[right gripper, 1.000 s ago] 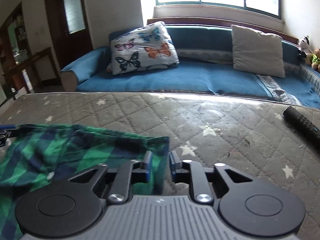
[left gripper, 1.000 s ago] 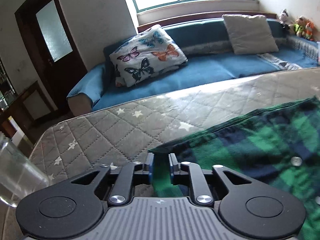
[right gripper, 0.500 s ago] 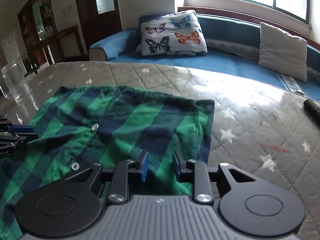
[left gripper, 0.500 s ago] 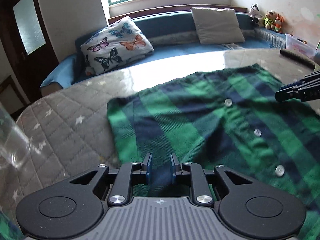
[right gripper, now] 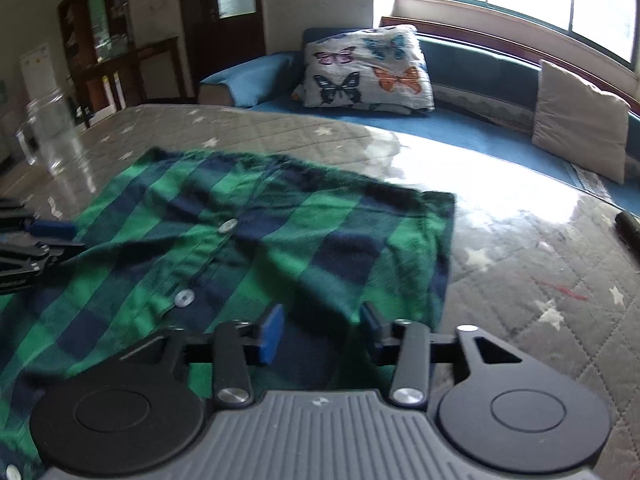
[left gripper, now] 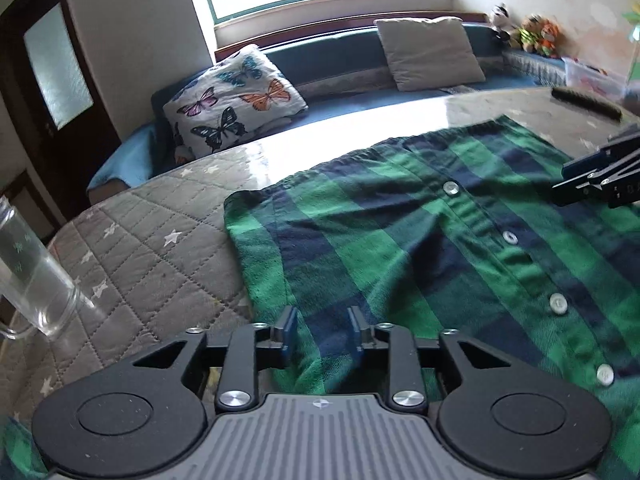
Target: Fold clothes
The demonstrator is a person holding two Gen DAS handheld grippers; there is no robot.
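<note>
Green-and-navy plaid button-front shirt point(left gripper: 420, 248) lies spread flat on grey quilted star-print mattress point(left gripper: 152, 240), button placket up. Left gripper point(left gripper: 322, 334): jaws apart, nothing between them, hovering over the shirt's left portion. Right gripper point(right gripper: 320, 334): jaws wide apart, empty, above the shirt near its right edge. Clear glass jar point(left gripper: 28, 280) stands on the mattress, left of the shirt.

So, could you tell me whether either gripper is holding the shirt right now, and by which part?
Nothing is held: the left gripper and right gripper both stand open above the green plaid shirt.
</note>
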